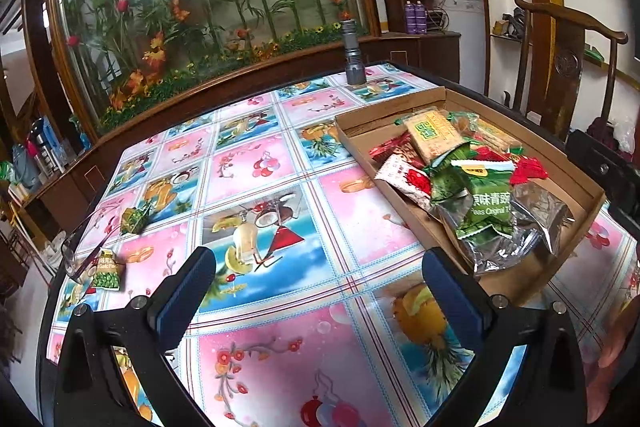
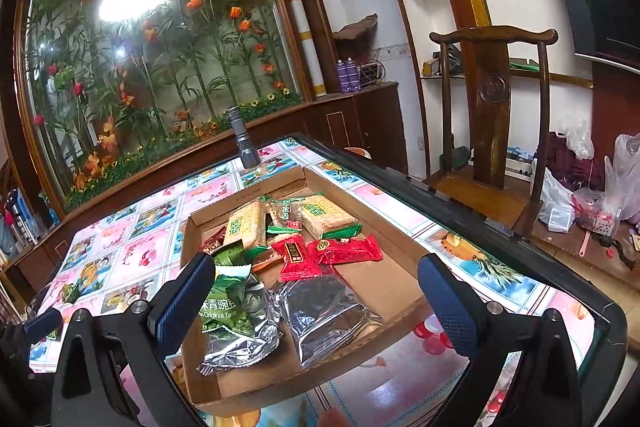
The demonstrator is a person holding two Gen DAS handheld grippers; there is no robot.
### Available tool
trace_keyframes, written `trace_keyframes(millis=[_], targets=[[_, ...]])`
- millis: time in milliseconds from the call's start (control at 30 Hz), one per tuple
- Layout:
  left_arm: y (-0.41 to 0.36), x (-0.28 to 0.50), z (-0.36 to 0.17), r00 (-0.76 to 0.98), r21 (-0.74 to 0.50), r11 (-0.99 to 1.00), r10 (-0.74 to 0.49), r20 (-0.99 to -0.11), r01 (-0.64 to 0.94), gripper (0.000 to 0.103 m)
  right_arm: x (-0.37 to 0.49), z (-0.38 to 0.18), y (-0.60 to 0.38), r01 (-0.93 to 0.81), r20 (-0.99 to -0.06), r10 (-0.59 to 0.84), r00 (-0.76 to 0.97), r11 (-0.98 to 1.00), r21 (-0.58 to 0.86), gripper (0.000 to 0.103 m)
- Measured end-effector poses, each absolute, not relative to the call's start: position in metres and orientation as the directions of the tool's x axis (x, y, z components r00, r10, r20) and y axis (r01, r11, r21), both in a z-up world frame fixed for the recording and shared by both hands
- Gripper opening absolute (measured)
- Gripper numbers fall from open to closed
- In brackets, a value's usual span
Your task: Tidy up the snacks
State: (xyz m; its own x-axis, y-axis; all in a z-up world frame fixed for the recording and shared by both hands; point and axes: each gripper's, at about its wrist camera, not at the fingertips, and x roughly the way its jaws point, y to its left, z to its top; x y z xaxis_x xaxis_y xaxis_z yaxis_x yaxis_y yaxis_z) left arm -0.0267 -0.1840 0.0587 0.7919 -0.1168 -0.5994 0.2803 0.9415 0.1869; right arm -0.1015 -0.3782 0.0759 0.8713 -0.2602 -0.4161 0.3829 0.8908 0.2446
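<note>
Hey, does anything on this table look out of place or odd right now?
Yes. Two green snack packets lie loose on the tablecloth far from the box holding the other snacks. A pair of glasses lies beside them, and a flashlight stands upright at the far edge.

Only a few bits were legible: the green foil pea packet point(image 2: 226, 301) in the cardboard tray read "青豌豆" and "Original"; the small green packet point(image 1: 107, 270) on the tablecloth said "Garlic".
</note>
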Motion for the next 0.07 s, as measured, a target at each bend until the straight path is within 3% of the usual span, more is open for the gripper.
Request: trace_keyframes(millis=[67], targets=[[-0.1863, -0.0278, 0.0583, 0.795, 0.198, 0.938, -0.114, -0.596, 0.284, 0.103, -0.1016, 0.076, -0.3782, 0.382, -0.415, -0.26, 0.872, 0.891, 0.245, 0.102]])
